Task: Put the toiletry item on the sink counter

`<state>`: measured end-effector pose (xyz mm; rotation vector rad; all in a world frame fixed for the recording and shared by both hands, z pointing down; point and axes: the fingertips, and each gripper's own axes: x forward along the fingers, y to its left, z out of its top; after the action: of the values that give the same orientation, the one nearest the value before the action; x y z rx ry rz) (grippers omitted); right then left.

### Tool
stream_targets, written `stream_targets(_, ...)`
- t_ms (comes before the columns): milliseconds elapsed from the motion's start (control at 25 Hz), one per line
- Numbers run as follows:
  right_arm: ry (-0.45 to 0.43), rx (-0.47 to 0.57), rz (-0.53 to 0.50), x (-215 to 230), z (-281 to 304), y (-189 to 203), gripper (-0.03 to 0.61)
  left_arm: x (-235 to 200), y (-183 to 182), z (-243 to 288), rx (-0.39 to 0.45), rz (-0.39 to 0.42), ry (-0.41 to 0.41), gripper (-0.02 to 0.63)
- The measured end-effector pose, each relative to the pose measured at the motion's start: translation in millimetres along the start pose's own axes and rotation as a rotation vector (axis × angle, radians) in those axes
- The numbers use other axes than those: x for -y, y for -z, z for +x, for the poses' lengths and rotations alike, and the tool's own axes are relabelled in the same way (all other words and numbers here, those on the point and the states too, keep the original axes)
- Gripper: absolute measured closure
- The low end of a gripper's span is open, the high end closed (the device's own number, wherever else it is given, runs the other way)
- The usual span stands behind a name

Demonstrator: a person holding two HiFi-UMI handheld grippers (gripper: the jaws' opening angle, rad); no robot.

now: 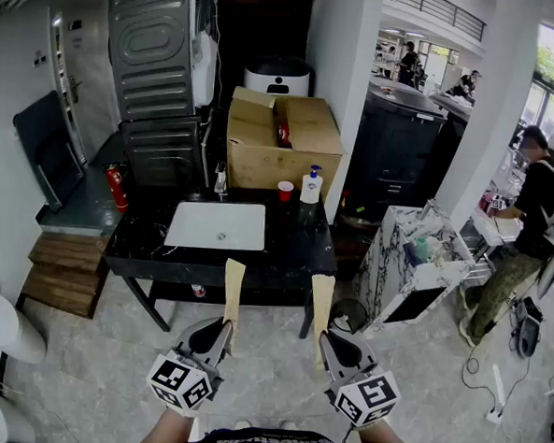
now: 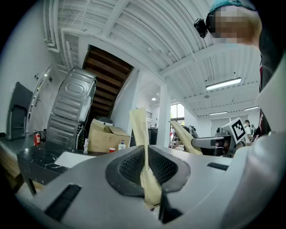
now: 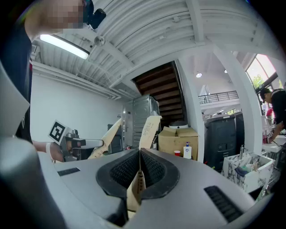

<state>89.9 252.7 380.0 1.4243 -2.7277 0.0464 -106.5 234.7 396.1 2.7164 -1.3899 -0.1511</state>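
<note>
Each gripper is shut on a flat tan paper packet that sticks up out of its jaws. In the head view my left gripper (image 1: 220,330) holds the left packet (image 1: 234,288) and my right gripper (image 1: 329,341) holds the right packet (image 1: 322,303), both in front of the black sink counter (image 1: 299,245) and short of its near edge. The white basin (image 1: 217,224) lies in the counter's left half. The left gripper view shows the jaws (image 2: 145,156) pinching their packet (image 2: 139,127). In the right gripper view, the jaws (image 3: 139,157) clamp the other packet (image 3: 149,129).
A soap pump bottle (image 1: 311,184), a red cup (image 1: 285,190), a faucet (image 1: 221,180) and a large cardboard box (image 1: 282,141) stand along the counter's back. Stacked grey machines (image 1: 159,78) stand behind at the left, a marble-patterned cart (image 1: 415,262) at the right, and a person (image 1: 530,222) further right.
</note>
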Motion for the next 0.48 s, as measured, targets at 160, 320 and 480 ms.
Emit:
stream_targets(160, -0.003, 0.003, -0.005, -1.2, -2.3, -2.6, 0.537, 2.5, -0.2, -2.6, -0.001, -0.007, 0.004, 0.577)
stream_targets(320, -0.006, 0.001, -0.01, -3.8, -1.2, -3.5, 0.538, 1.5, -0.5, -3.6, -0.001, -0.005, 0.005, 0.577)
stream_targets(480, -0.018, 0.001, -0.021, -8.7, 0.1, -2.5, 0.538, 1.6, 0.3, -4.8, 0.003, -0.023, 0.011, 0.577)
